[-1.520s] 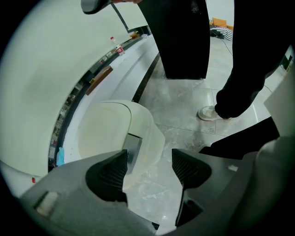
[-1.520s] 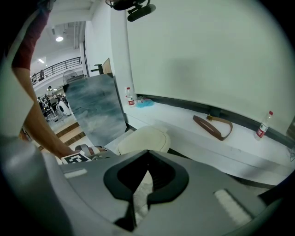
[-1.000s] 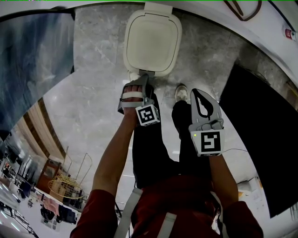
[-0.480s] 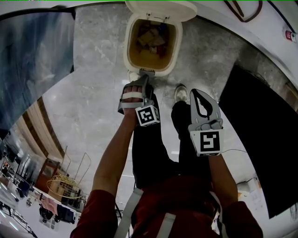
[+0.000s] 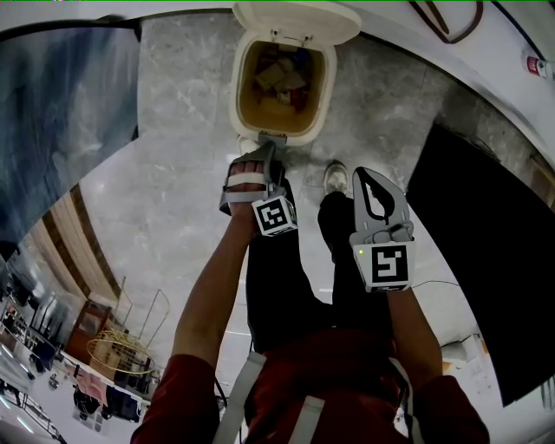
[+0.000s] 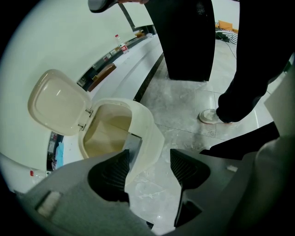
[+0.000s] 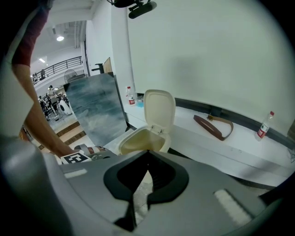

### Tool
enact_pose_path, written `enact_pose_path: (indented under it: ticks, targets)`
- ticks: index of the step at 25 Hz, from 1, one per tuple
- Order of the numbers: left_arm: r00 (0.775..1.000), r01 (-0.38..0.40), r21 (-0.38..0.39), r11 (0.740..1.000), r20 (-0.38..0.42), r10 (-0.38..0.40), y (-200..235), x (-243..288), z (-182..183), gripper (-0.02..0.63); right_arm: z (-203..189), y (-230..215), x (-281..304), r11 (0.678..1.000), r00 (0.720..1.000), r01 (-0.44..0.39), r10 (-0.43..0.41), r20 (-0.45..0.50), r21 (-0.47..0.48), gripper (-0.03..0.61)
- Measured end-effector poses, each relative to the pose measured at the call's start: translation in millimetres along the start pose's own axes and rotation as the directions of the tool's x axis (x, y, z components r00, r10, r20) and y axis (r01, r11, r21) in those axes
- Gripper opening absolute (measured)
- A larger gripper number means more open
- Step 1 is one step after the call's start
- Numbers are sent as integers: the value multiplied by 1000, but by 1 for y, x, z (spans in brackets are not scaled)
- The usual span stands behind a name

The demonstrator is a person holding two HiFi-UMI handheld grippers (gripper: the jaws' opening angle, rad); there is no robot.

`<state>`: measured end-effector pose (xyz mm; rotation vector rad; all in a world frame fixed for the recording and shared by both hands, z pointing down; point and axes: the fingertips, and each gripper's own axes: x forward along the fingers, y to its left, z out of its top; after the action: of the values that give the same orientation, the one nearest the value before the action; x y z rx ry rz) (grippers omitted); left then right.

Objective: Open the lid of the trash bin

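Note:
The cream trash bin [image 5: 238, 95] stands on the marble floor with its lid [image 5: 299, 19] swung up and back, and paper rubbish [image 5: 279, 78] shows inside. My left gripper [image 5: 269, 146] points down at the bin's front edge. In the left gripper view the left gripper [image 6: 147, 168] is open after its jaws have just been closing a little; the bin's front rim [image 6: 147, 124] lies between the jaws, and neither pad presses on it. The lid [image 6: 57, 101] is tipped back. My right gripper [image 5: 375, 178] hangs apart to the right, shut and empty [image 7: 146, 159], facing the bin [image 7: 143, 140].
A black panel [image 5: 486, 260] lies on the floor at right. A grey-blue slab [image 5: 61, 113] leans at left. Behind the bin runs a white ledge [image 7: 239, 152] with a brown strap [image 7: 214, 126] and a water bottle [image 7: 263, 124]. The person's shoe [image 5: 336, 173] is beside the bin.
The bin's lid has swung up from shut to fully open, showing the rubbish inside. Both hands have stayed where they were.

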<state>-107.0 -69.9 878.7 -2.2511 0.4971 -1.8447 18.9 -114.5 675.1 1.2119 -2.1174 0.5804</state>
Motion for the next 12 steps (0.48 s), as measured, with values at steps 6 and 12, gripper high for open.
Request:
enact_pose_path:
  ticks: [6, 12]
  targets:
    - [999, 51, -37, 998, 4, -51, 2, -5, 7, 288, 5, 0, -4, 1000, 1000, 3, -3, 6, -9, 0]
    - [999, 36, -53, 998, -16, -37, 5, -5, 7, 293, 10, -2, -9, 1000, 1000, 13, -13, 15, -12, 0]
